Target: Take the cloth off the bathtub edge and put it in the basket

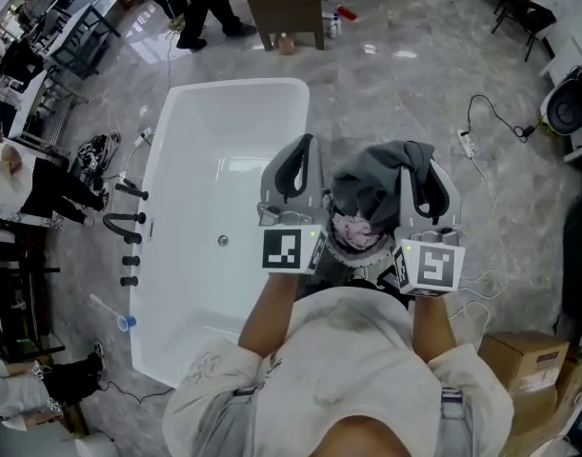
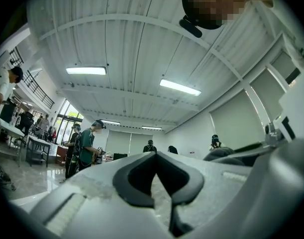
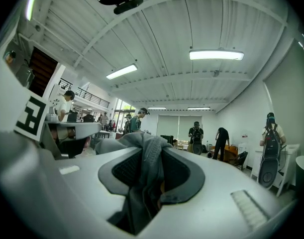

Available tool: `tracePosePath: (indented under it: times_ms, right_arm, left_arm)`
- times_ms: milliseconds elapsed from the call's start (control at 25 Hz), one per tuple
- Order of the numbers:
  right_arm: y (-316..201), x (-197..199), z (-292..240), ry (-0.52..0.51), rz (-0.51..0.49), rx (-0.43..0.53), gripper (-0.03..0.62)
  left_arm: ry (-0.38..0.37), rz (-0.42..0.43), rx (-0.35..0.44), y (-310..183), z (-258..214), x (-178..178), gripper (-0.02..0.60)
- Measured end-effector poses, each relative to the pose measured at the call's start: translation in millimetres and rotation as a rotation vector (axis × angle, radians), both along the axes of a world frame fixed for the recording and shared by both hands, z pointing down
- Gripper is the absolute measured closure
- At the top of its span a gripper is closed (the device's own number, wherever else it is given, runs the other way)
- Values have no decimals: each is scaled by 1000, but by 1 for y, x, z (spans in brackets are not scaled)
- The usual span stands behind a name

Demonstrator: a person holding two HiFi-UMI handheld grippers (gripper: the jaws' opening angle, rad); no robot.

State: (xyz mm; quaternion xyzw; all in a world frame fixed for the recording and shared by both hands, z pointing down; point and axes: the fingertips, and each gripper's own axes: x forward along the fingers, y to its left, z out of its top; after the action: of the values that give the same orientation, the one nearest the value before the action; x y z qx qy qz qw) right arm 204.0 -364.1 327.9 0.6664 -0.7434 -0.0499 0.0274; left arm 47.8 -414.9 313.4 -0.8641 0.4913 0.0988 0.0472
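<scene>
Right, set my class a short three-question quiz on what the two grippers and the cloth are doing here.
1. True or false: the left gripper has the grey cloth between its jaws.
2. In the head view, where is the white bathtub? A) left of the cloth; B) right of the cloth; C) out of view.
3. Fill in: the right gripper is shut on the ____.

Key
1. False: its jaws are together with nothing between them.
2. A.
3. Cloth: it runs between the pads and hangs from them.
</scene>
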Motion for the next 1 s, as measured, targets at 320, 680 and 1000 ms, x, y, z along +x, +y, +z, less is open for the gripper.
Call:
tracePosePath:
  times_ms: [320, 680, 1000]
  right_arm:
    - [-15, -3, 54, 8, 20, -121, 482]
    - [-36, -7, 167, -26, -4, -363, 482]
    - [-38, -18, 262, -19, -47, -609, 482]
  left_arm:
    - [-4, 19, 1, -4, 2, 2, 581]
    - [15, -2, -10, -14, 8, -1, 581]
    - [0, 1, -13, -17, 6, 1, 581]
